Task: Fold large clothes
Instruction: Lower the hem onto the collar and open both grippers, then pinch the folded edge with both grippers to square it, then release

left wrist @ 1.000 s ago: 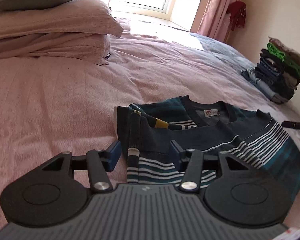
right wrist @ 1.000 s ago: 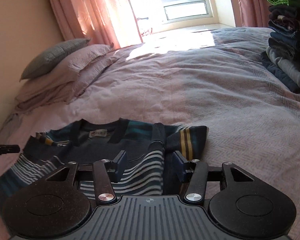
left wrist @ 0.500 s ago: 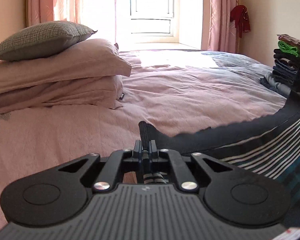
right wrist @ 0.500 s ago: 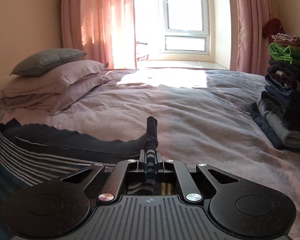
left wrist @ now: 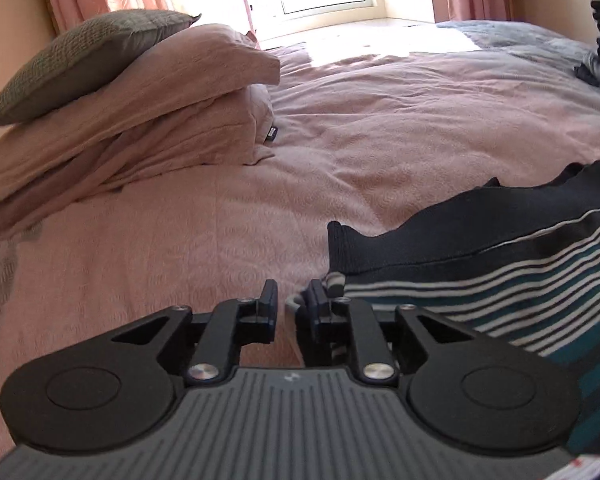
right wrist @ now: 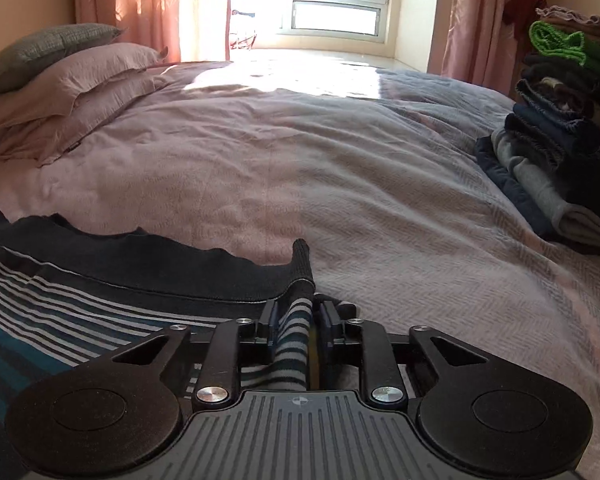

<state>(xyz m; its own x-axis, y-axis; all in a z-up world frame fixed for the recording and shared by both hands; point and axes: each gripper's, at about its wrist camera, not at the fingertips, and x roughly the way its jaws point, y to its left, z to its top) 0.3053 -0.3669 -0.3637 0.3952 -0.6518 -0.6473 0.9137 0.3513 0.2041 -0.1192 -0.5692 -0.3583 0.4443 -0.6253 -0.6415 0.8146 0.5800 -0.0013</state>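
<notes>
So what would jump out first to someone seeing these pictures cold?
Probably the striped sweater lying on the pink bed, one corner between the right gripper's fingers. Then the stack of folded clothes on the bed's right side and the piled pillows on the left.

bedroom in a home. we note: a wide bed [right wrist: 340, 168] under a pink quilt, stacked pillows [left wrist: 148, 92] at its head, pink curtains [right wrist: 152, 4] beside a sunlit window [right wrist: 336, 0], folded clothes [right wrist: 560, 140] piled on the bed's edge.
</notes>
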